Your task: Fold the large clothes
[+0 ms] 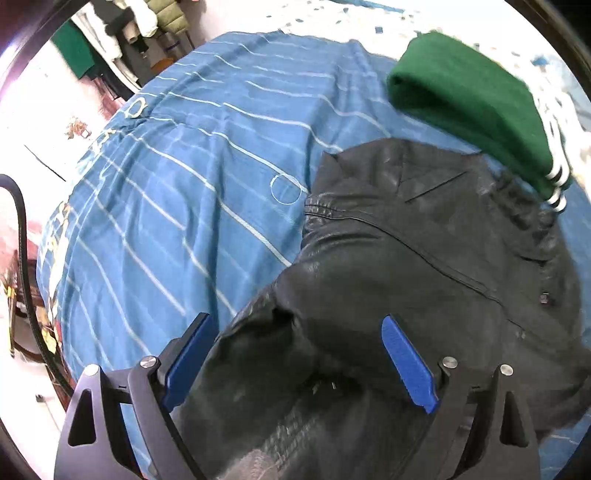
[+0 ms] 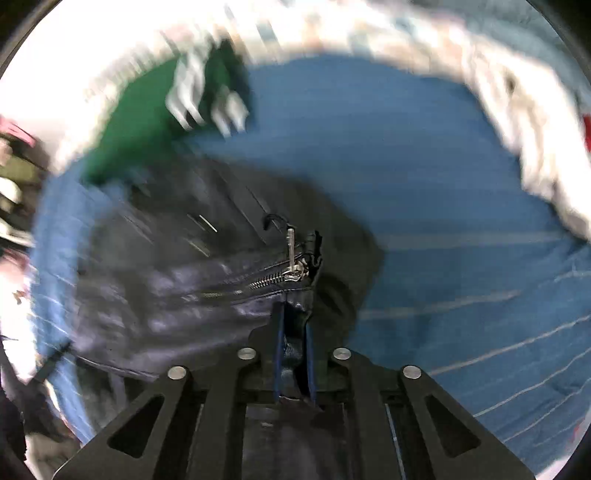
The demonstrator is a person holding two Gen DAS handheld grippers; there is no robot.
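Note:
A black leather jacket (image 1: 424, 258) lies crumpled on a blue striped bedspread (image 1: 184, 184). My left gripper (image 1: 295, 321) is open, its blue pads (image 1: 406, 360) standing on either side of a raised fold of the jacket. In the right wrist view my right gripper (image 2: 294, 317) is shut on the black jacket (image 2: 203, 266) at its edge, just below the metal zipper pull (image 2: 291, 258). That view is blurred by motion.
A folded green garment with white-striped cuffs (image 1: 472, 99) lies at the jacket's far side; it also shows in the right wrist view (image 2: 136, 122). White patterned bedding (image 2: 517, 122) lies beyond the bedspread. Hanging clothes (image 1: 129, 33) stand past the bed's far left corner.

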